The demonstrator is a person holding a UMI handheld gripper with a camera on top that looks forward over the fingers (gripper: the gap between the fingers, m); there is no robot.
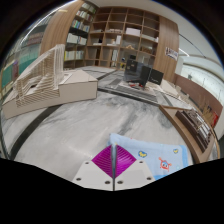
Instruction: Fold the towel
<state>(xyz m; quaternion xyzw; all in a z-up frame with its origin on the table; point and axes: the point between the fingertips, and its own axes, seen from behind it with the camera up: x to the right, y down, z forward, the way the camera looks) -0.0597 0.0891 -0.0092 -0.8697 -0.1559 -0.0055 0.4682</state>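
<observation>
Marbled grey counter (70,130) is backed by wooden bookshelves (120,35). A light-blue patterned cloth towel (150,155) is pinched between the clenched magenta-padded fingers (113,165), lying just beside them. A fold is judged under way; carrying the held edge across is called for next.

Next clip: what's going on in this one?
A hand-held gripper is low over a pale marbled table, its two magenta-padded fingers pressed together. A light blue towel with small coloured prints lies just beside and under the fingertips; whether the fingers pinch its edge cannot be told. The towel looks flat on the table, no fold visible yet. Beyond it stand a white architectural model, a monitor and bookshelves.
</observation>
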